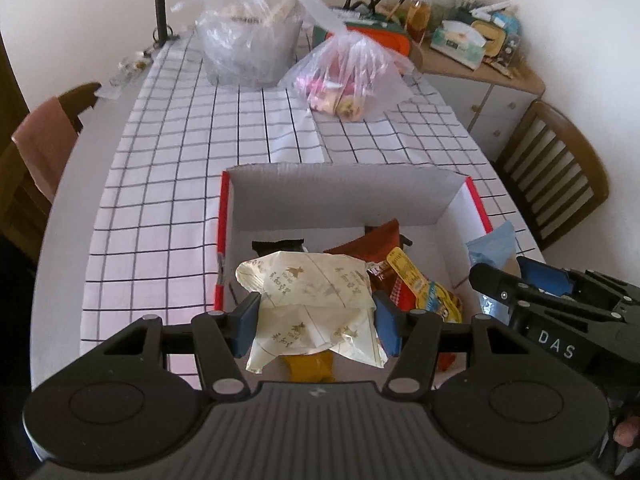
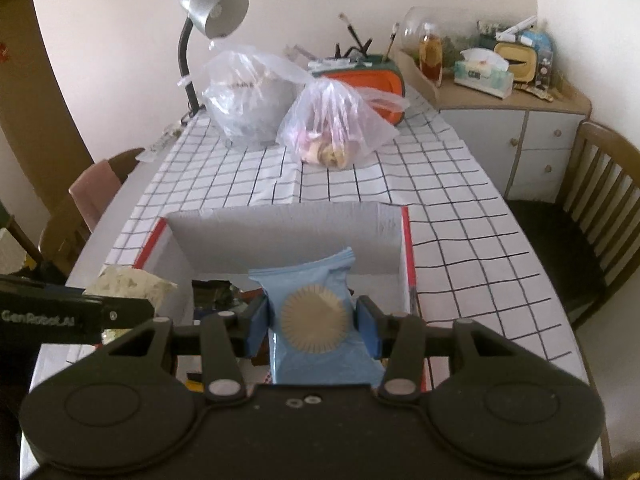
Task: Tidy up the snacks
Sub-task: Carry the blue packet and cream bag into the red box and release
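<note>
Cardboard box (image 1: 344,196) near the tabletop's front edge already held several snacks. Left gripper (image 1: 316,320) pinched a cream packet (image 1: 312,292) above it; right gripper (image 2: 314,324) pinched a blue packet (image 2: 316,320). Two bags (image 1: 344,76) at the far edge remained unsorted.

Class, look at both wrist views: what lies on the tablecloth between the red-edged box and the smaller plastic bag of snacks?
Nothing: in both views only bare checked tablecloth lies between the box and the smaller plastic bag.
</note>
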The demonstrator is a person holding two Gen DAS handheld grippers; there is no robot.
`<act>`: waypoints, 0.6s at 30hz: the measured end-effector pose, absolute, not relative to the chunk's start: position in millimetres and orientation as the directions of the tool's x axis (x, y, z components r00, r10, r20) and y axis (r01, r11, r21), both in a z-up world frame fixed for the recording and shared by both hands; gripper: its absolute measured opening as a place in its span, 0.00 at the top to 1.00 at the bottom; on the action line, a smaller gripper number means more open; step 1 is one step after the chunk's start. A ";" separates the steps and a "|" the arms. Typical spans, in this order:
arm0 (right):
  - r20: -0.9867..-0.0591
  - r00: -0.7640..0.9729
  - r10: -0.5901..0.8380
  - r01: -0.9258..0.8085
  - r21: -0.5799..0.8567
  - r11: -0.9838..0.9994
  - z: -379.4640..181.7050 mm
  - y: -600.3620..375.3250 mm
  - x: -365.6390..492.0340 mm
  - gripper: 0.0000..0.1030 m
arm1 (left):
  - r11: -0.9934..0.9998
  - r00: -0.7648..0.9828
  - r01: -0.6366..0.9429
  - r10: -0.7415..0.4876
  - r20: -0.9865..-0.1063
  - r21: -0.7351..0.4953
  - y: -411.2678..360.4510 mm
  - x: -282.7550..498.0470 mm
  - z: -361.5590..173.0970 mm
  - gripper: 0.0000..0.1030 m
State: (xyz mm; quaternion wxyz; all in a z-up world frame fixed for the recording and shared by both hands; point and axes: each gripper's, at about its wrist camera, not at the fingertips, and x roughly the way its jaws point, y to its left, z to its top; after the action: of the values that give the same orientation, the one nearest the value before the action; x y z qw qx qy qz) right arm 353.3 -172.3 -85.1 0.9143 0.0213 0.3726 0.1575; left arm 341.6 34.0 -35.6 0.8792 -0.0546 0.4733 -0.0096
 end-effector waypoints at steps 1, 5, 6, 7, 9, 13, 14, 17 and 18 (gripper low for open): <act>-0.679 0.667 0.306 -0.278 0.153 0.948 -87.2 -170.8 357.1 0.56 | 0.994 0.543 -0.039 -0.065 -0.837 -0.103 34.3 347.7 -39.1 0.43; -0.703 0.639 0.311 -0.298 0.147 0.943 -101.2 -166.0 370.3 0.56 | 0.993 0.502 -0.060 -0.056 -0.863 -0.099 37.2 370.2 -56.1 0.43; -0.711 0.630 0.311 -0.302 0.145 0.942 -104.8 -164.9 373.1 0.56 | 0.993 0.492 -0.064 -0.055 -0.869 -0.099 38.1 374.8 -59.7 0.43; -0.718 0.622 0.311 -0.306 0.143 0.941 -107.5 -163.6 374.5 0.56 | 0.993 0.481 -0.068 -0.054 -0.875 -0.098 38.7 379.2 -64.0 0.43; -0.734 0.604 0.311 -0.314 0.139 0.939 -115.7 -160.6 378.2 0.56 | 0.993 0.457 -0.070 -0.054 -0.888 -0.097 38.2 387.7 -72.4 0.43; -0.750 0.581 0.316 -0.334 0.135 0.933 -126.4 -154.5 380.9 0.56 | 0.994 0.407 -0.065 -0.057 -0.912 -0.091 34.3 402.2 -87.6 0.43; -0.752 0.577 0.318 -0.340 0.133 0.931 -128.3 -153.1 380.7 0.56 | 0.994 0.400 -0.065 -0.055 -0.915 -0.088 33.3 404.9 -90.5 0.43; -0.757 0.569 0.320 -0.360 0.120 0.925 -133.4 -150.2 379.7 0.56 | 0.994 0.373 -0.067 -0.056 -0.926 -0.087 31.9 411.3 -100.2 0.43; -0.761 0.563 0.322 -0.363 0.122 0.924 -135.0 -149.7 379.7 0.56 | 0.994 0.366 -0.065 -0.055 -0.929 -0.084 31.1 412.8 -102.9 0.43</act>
State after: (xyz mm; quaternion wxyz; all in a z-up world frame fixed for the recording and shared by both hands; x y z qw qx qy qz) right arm 379.7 -149.7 -135.0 0.8838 -0.0241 0.4252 0.1936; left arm 412.8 31.1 -102.9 0.8246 -0.0532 0.5632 0.0032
